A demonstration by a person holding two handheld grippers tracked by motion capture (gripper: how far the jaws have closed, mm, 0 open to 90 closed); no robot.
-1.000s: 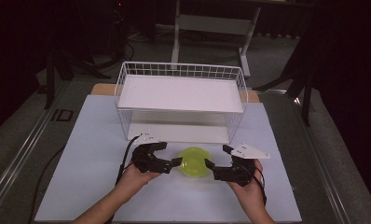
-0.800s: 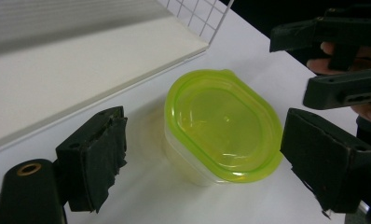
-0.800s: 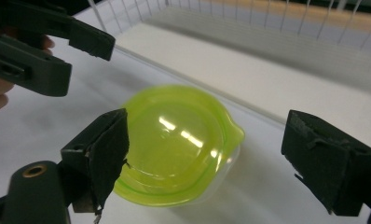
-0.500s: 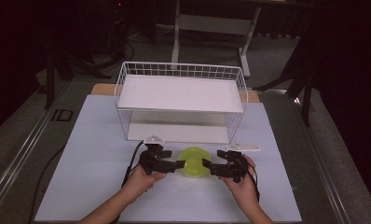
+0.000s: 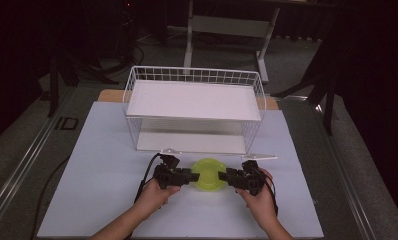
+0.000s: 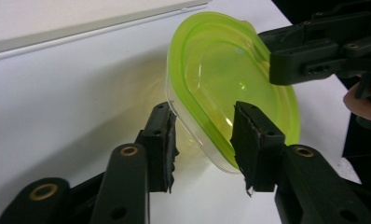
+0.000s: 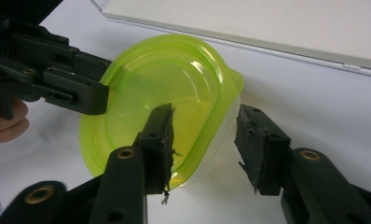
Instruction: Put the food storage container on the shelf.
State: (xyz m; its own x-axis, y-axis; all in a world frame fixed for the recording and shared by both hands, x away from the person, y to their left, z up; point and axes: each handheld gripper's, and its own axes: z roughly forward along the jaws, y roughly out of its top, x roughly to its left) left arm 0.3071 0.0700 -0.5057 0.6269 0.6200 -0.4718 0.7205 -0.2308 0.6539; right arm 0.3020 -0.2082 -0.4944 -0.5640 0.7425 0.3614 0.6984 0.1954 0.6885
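Starting at the left, your left tongs [image 5: 191,176] have come down to the bench [image 5: 87,165] since a second ago and their jaws have just been closing; in the left gripper view they now straddle the near rim of the lime-green lidded container [image 6: 230,88], one pad outside the clear wall, the other over the lid, touching or all but touching it, though I cannot tell that they press yet. The container [image 5: 210,173] sits on the white bench sheet just in front of the white wire shelf rack [image 5: 194,107], between your two hands. On the right, your right tongs [image 5: 229,176] have dropped the same way and their jaws have also just been closing: in the right gripper view the left pad [image 7: 158,140] lies over the lid, while the other stands just clear of the wall, so that side is not yet clamped. Judging by this, you are about to pinch the container from both sides for a two-handed lift; finish closing evenly before raising it.
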